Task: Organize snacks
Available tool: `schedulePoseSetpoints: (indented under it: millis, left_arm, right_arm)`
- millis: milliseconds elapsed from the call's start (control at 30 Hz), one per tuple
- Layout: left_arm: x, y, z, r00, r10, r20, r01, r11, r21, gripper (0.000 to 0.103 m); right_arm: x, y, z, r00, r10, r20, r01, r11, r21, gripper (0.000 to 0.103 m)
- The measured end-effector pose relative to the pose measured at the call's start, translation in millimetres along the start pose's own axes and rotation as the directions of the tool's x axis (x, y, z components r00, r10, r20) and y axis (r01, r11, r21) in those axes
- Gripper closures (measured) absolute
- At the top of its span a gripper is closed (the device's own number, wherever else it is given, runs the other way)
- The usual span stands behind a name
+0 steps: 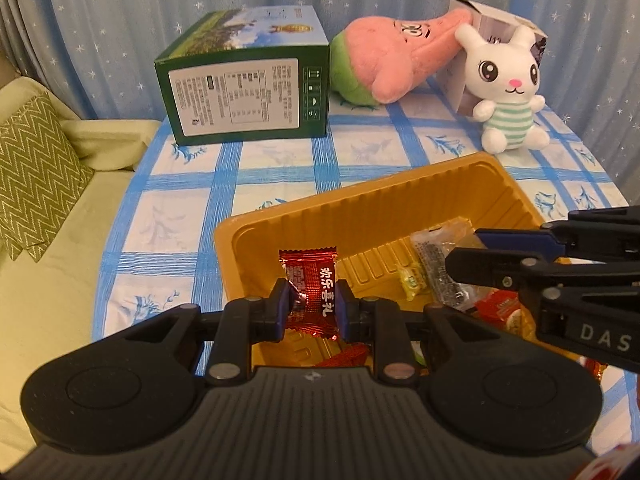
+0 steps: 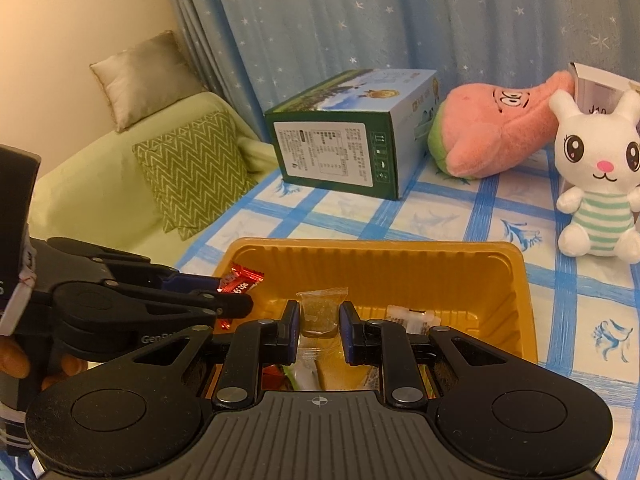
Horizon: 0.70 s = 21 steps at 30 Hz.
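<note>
Snacks carried over gold tray (image 1: 400,196) for sorting: left gripper (image 1: 311,300) pinching red candy (image 1: 316,280), right gripper (image 2: 319,316) pinching clear-wrapped amber sweet (image 2: 320,308) between near-closed fingers.

- Tray (image 1: 404,192): glossy golden plastic, ribbed walls.
- Red candy (image 1: 316,284): shiny crinkled foil wrapper.
- Clear packet (image 2: 320,312): see-through film.
- Box (image 1: 240,96): smooth printed cardboard.
- Rabbit (image 1: 508,92) and pink toy (image 1: 400,60): soft plush.
- Tablecloth (image 1: 180,200): matt checked cloth.
- Left hand-held gripper (image 1: 311,304): matt black plastic.
</note>
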<state>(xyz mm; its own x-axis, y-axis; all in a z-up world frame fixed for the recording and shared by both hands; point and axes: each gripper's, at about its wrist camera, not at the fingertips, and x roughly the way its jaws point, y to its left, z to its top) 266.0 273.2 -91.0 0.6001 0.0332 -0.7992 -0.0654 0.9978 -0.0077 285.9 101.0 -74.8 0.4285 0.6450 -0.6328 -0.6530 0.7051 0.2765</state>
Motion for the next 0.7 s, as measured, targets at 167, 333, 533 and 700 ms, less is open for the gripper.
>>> schedulePoseSetpoints:
  millis: [167,333,533,700]
  left_arm:
    - [10,1,3,1.000,0.001,-0.011,-0.001,1.000,0.002,0.080]
    - [14,3,4,1.000,-0.001,-0.014,0.001,1.000,-0.008,0.080]
    - [4,6,1,1.000,-0.025,-0.007,0.025,0.999,-0.026,0.080]
    - [-4,8,1,0.999,-0.033,0.002,0.033,0.999,-0.040,0.080]
  right_arm:
    - [5,-2,2,1.000,-0.012,-0.004,0.012,1.000,0.009,0.082]
    - [7,-3,2,1.000,-0.016,-0.005,0.016,1.000,0.013,0.082]
    - [9,-3,2,1.000,-0.011,-0.010,0.011,1.000,0.016,0.082]
    - [16,-3,3,1.000,0.000,-0.016,0.000,1.000,0.025,0.082]
